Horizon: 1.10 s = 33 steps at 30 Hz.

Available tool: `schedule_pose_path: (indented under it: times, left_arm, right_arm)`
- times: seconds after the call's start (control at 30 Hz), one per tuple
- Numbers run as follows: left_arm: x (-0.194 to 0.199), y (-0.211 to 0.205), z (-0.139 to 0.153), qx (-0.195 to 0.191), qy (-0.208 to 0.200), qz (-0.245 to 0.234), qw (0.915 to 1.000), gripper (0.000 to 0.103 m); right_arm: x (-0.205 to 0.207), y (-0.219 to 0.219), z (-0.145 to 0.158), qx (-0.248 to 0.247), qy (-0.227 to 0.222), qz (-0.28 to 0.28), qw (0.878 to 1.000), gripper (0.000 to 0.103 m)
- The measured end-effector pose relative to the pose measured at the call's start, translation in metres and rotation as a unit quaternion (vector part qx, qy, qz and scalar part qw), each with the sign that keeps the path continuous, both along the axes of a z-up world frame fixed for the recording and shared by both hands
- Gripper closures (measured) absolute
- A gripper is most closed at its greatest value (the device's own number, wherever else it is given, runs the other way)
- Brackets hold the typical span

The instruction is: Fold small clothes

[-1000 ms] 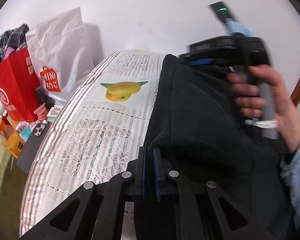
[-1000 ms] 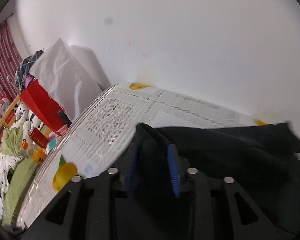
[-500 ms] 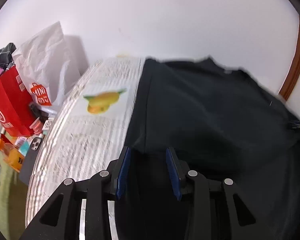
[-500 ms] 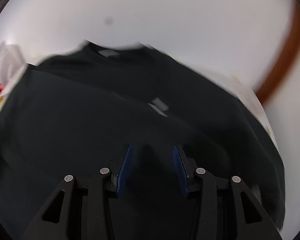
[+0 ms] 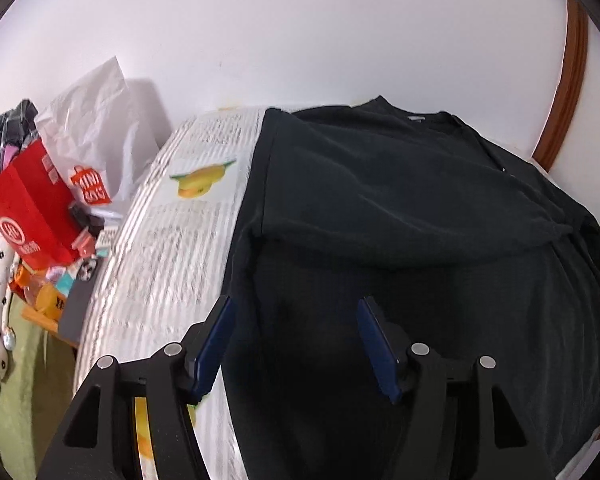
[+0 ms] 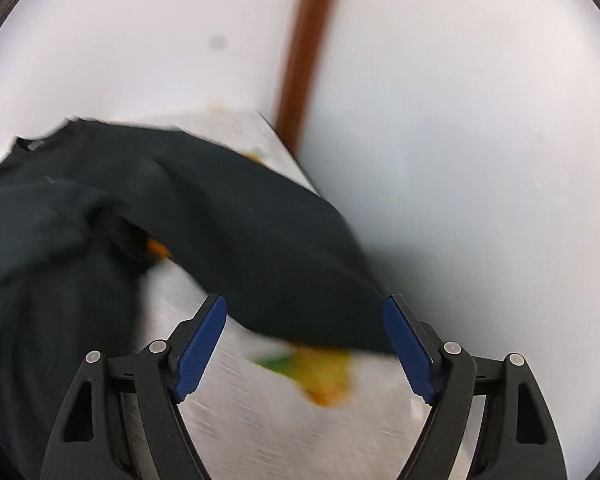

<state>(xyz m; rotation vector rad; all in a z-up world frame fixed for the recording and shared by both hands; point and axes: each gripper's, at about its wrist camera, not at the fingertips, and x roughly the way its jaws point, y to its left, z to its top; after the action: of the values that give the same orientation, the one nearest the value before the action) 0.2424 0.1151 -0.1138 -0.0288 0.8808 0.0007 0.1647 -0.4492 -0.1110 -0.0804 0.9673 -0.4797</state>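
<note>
On the left, a red paper shopping bag point(image 5: 28, 204) stands beside the white lace-patterned tablecloth point(image 5: 180, 240). The black cotton T-shirt point(image 5: 400, 208) lies across that cloth with one side already folded over. The left gripper point(image 5: 294, 340) has just been opening and hangs released above the shirt, its blue pads clear of the fabric. The right gripper point(image 6: 304, 344), also just opened, gapes beside the right sleeve point(image 6: 284, 264). Likely next: grasp that sleeve and fold it inward.
</note>
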Motion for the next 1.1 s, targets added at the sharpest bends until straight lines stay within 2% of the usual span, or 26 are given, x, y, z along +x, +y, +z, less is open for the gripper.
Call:
schedule_pose_path:
  times: [0.17,0.27,0.47,0.53,0.57,0.6,0.63,0.67,0.73,0.9,1.03,1.1]
  left_arm:
    - [-0.011,-0.004,-0.007,-0.032,0.032,0.003,0.9990,0.042]
    - [-0.020,-0.008,-0.006,-0.030,0.036,0.009,0.9988,0.042]
    - [-0.034,-0.008,0.002,-0.014,0.034,0.029,0.9989,0.042]
    - [-0.037,-0.004,0.004,-0.012,0.034,0.041,0.9985,0.042]
    - [-0.038,-0.003,0.004,-0.006,0.031,0.049,0.9983,0.042]
    - [-0.039,-0.002,0.004,0.000,0.028,0.053,0.9982,0.042]
    - [-0.039,-0.001,0.003,0.005,0.028,0.054,0.9981,0.042]
    - [-0.039,-0.001,0.002,0.011,0.030,0.055,0.9980,0.042]
    - [-0.037,-0.002,-0.003,0.023,0.033,0.056,0.9976,0.042]
    - [-0.034,0.000,-0.013,0.039,0.037,0.053,0.9971,0.042]
    - [-0.035,0.007,-0.019,0.040,0.039,0.055,0.9969,0.042]
    - [-0.037,0.010,-0.022,0.036,0.038,0.052,0.9973,0.042]
  right_arm:
    - [-0.032,-0.060,-0.026,0.018,0.025,-0.040,0.999,0.023]
    - [-0.036,-0.083,-0.038,0.032,0.031,-0.049,0.998,0.023]
    - [-0.021,-0.103,-0.047,0.046,0.014,-0.025,0.999,0.023]
    - [-0.010,-0.107,-0.049,0.056,0.004,-0.021,0.998,0.039]
    - [-0.007,-0.109,-0.049,0.062,-0.001,-0.014,0.998,0.071]
    - [-0.002,-0.102,-0.049,0.063,0.000,-0.007,0.998,0.094]
    - [0.002,-0.086,-0.051,0.045,0.002,-0.009,0.999,0.094]
    - [0.004,-0.082,-0.048,0.020,0.000,-0.008,1.000,0.100]
    - [0.007,-0.074,-0.035,-0.005,-0.013,-0.012,1.000,0.100]
    - [0.012,-0.050,0.024,-0.014,-0.090,-0.007,0.996,0.103]
    - [0.025,-0.001,0.083,0.000,-0.165,0.048,0.985,0.103]
    - [0.030,0.024,0.104,0.008,-0.179,0.079,0.981,0.103]
